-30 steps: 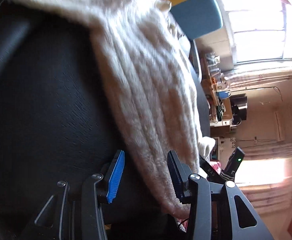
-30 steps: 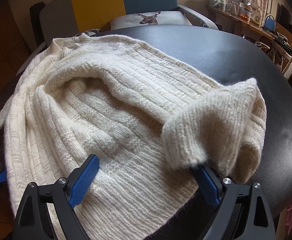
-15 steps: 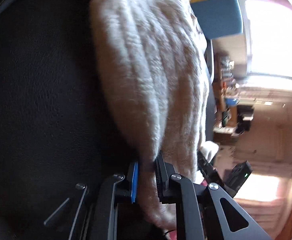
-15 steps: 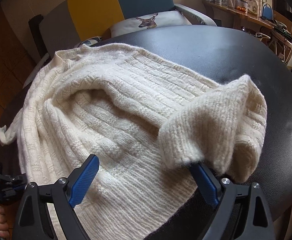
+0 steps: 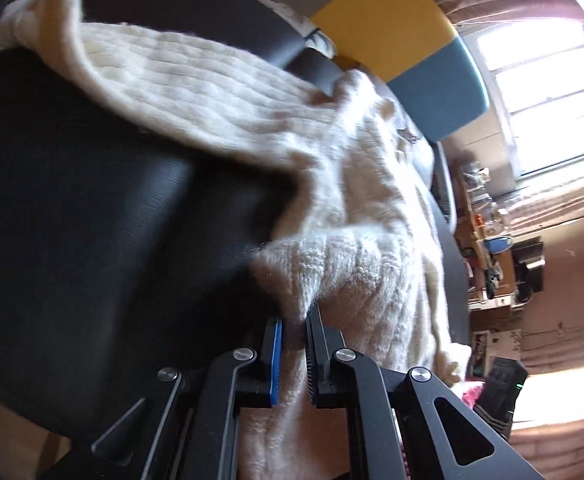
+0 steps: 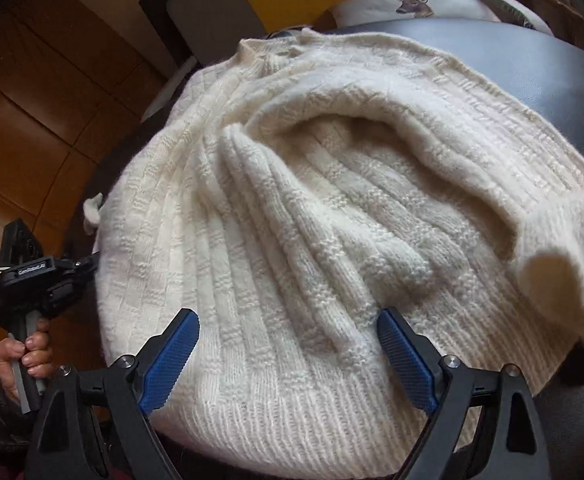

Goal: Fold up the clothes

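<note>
Both left fingers (image 5: 278,360) now pinch sweater (image 5: 371,216).

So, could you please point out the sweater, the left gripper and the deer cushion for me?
sweater (image 6: 331,208): right wrist view, on the ribbed knit in its middle.
left gripper (image 5: 292,354): left wrist view, midway between its fingertips, shut on a sweater edge.
deer cushion (image 6: 407,4): right wrist view, on the deer print.

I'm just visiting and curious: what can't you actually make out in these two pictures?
- Left wrist view: how much sweater the left tool pinches; its jaws cover the fabric.
- Left wrist view: shelf clutter, too small.
- Right wrist view: sweater's right cuff, cut off by the edge.
</note>
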Available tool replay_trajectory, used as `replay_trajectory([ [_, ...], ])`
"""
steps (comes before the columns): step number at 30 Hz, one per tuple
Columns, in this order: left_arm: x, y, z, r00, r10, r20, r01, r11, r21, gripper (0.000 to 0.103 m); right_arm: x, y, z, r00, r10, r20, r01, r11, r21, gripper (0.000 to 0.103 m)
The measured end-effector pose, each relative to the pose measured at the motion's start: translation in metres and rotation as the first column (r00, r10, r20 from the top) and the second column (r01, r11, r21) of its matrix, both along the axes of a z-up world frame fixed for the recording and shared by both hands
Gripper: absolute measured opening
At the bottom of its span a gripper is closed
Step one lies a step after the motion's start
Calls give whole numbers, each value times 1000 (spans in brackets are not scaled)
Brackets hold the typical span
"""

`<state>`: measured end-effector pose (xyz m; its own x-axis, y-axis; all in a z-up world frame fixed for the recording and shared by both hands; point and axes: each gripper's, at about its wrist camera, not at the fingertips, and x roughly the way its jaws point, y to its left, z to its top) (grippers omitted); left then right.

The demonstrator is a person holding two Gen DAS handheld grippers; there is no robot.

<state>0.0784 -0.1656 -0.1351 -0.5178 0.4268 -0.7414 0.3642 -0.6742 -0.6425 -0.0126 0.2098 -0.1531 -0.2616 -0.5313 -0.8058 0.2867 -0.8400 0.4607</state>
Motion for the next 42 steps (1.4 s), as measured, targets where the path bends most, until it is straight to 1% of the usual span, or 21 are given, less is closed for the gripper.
replay_trajectory([
  [1, 1, 0, -3, 1000, 9, 8, -9, 1000, 21, 12, 1, -2, -1, 1000, -5, 4, 5, 1000, -3, 94],
  [3, 6, -4, -8, 999, 41, 7, -41, 995, 94, 13, 2, -2, -2, 999, -28, 20, 29, 999, -22, 94],
  [5, 16, -11, -6, 997, 76, -21, -72, 989, 126, 13, 0, -2, -2, 998, -20, 51, 22, 999, -43, 94],
  [6, 18, -7, 0, 995, 94, -43, -88, 989, 115, 13, -3, -2, 0, 998, -10, 65, 13, 999, -50, 94],
  [8, 21, -3, 16, 989, 110, -103, -104, 993, 60, 13, -9, -1, 5, 997, 6, 81, 0, 998, -68, 93],
  [10, 17, -2, 29, 984, 93, -152, -88, 995, 41, 14, -22, 1, 24, 1000, 2, 12, -1, 996, -88, 93],
  [13, -3, 9, 44, 980, 48, -196, -49, 999, -2, 26, -50, 0, 58, 990, -24, -140, 18, 999, -44, 93],
  [15, -21, 18, 51, 977, 5, -214, -11, 1000, -26, 27, -74, -6, 74, 979, -28, -200, 25, 1000, -16, 93],
  [16, -30, 23, 55, 975, -17, -222, 8, 999, -39, 27, -87, -9, 79, 976, -21, -216, 22, 1000, 0, 93],
  [18, -47, 14, 63, 967, -69, -245, 54, 996, -69, 27, -115, -18, 84, 972, -15, -233, 26, 999, 45, 90],
  [21, -82, 23, 74, 954, -146, -263, 107, 982, -154, 30, -160, -31, 80, 975, -21, -220, 43, 994, 97, 87],
  [23, -109, 24, 74, 953, -181, -244, 133, 970, -202, 31, -188, -37, 70, 982, -20, -188, 44, 991, 124, 85],
  [25, -136, 29, 71, 952, -206, -226, 152, 960, -235, 31, -212, -44, 55, 991, 5, -135, 11, 993, 116, 82],
  [27, -159, 29, 67, 953, -216, -213, 161, 955, -250, 31, -234, -50, 34, 998, 35, -54, -30, 995, 98, 81],
  [29, -181, 29, 60, 953, -230, -196, 171, 946, -277, 31, -253, -50, 8, 999, 29, 22, -32, 990, 138, 77],
  [30, -191, 29, 55, 956, -238, -174, 180, 938, -297, 31, -259, -48, -1, 999, 18, 32, -23, 986, 165, 77],
  [33, -217, 29, 30, 961, -265, -76, 226, 915, -335, 31, -273, -42, -13, 1000, 13, 9, -15, 977, 214, 75],
  [35, -227, 31, 8, 961, -278, 10, 263, 897, -354, 31, -280, -46, -13, 999, 42, -20, -34, 953, 300, 74],
  [36, -228, 32, -1, 958, -286, 28, 276, 890, -362, 30, -283, -50, -14, 997, 61, -42, -42, 933, 358, 74],
  [38, -226, 35, -3, 950, -311, 15, 291, 870, -397, 31, -287, -56, -15, 991, 102, -89, -53, 894, 445, 74],
  [42, -224, 40, -4, 944, -330, 13, 303, 850, -431, 31, -297, -45, -12, 990, 75, -116, -15, 893, 449, 75],
])
